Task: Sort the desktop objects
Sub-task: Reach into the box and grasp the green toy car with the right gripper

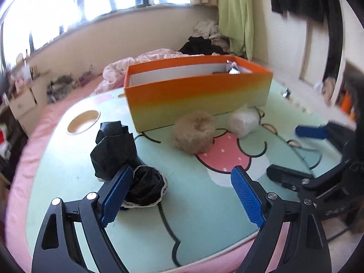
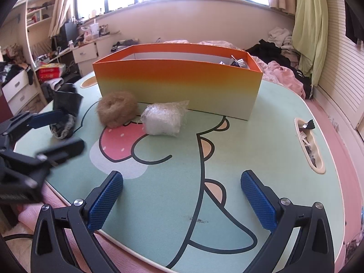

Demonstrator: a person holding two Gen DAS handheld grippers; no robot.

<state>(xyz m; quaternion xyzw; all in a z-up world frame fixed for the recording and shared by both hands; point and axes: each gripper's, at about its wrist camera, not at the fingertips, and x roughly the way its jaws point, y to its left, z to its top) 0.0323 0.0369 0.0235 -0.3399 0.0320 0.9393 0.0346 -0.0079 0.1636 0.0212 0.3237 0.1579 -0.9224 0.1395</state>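
An orange-to-yellow open box [image 1: 198,95] [image 2: 177,86] stands at the back of the cartoon-printed table [image 1: 68,166] [image 2: 273,147]. In front of it lie a brown fluffy ring [image 1: 194,132] [image 2: 117,111] and a clear-wrapped white bundle [image 1: 244,120] [image 2: 165,119]. A crumpled black piece [image 1: 113,145] and a black lace-edged piece [image 1: 147,187] [image 2: 62,128] lie at the left. My left gripper [image 1: 182,175] [image 2: 66,132] is open, its left pad beside the lace-edged piece. My right gripper [image 2: 182,179] is open over bare table, with nothing between its pads.
A silver foil item [image 1: 233,68] sits in the box's far right corner. The table has a round hole [image 1: 83,121] at the left and a slot [image 2: 309,145] with wrappers at the right. Pink bedding [image 1: 27,159] surrounds the table; clothes [image 2: 279,50] are piled behind.
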